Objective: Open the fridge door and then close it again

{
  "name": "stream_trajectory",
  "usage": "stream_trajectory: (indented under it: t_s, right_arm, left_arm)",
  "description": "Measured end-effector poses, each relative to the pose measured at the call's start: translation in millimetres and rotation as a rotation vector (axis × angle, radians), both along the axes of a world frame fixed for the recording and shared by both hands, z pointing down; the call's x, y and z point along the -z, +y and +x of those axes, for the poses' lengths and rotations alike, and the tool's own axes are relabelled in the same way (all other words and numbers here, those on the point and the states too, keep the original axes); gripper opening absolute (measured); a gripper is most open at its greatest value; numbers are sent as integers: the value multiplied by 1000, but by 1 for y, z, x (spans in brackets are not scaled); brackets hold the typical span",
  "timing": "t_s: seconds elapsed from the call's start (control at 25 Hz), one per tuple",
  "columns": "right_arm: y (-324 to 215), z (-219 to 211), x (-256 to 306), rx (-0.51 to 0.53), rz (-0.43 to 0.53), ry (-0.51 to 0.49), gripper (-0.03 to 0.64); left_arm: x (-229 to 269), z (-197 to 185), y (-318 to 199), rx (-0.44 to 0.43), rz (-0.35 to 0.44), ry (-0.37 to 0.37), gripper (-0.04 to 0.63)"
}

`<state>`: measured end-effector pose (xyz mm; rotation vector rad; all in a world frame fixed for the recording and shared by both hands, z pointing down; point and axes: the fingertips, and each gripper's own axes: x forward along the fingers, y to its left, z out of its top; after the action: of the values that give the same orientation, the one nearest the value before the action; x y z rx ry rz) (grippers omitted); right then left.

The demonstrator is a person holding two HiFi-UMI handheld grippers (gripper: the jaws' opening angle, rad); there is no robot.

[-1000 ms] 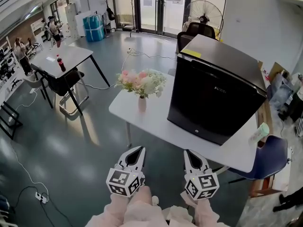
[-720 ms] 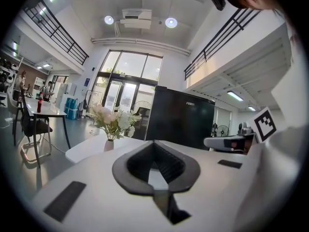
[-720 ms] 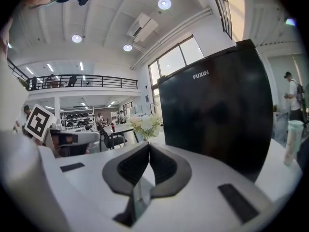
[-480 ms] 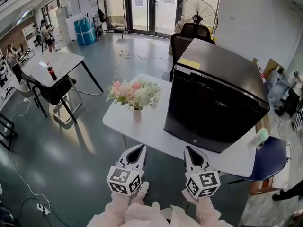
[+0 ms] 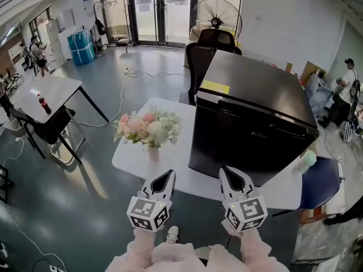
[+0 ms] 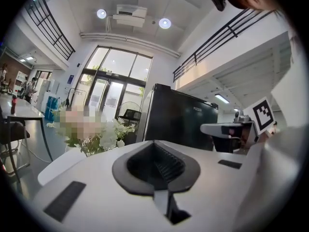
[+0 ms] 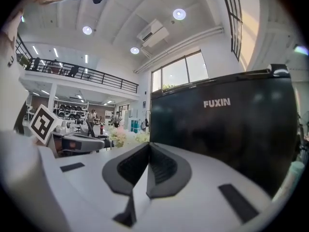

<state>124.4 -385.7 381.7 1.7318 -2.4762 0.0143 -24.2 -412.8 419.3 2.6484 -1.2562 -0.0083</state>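
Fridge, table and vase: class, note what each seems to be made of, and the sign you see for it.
Fridge: black and fairly glossy, likely painted metal or plastic; light glints softly on its top and door.
Table: white, smooth flat top, perhaps laminate or painted board; it has an even, dull sheen.
Vase: pale and matt, possibly ceramic; too small to be sure.

A glossy grey floor (image 5: 85,169) fills the frame's left. Glass doors (image 5: 164,10) stand at top centre, a pedestal fan (image 5: 217,16) just right of them, a white wall (image 5: 272,21) at upper right, a small table (image 5: 54,86) at left.
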Motion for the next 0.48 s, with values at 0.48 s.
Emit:
stream_trajectory:
  t_s: [0.48]
  right_arm:
    - [-37, -2, 65, 3, 123, 202, 14]
  left_arm:
    - [29, 12, -51, -109, 48, 14, 11]
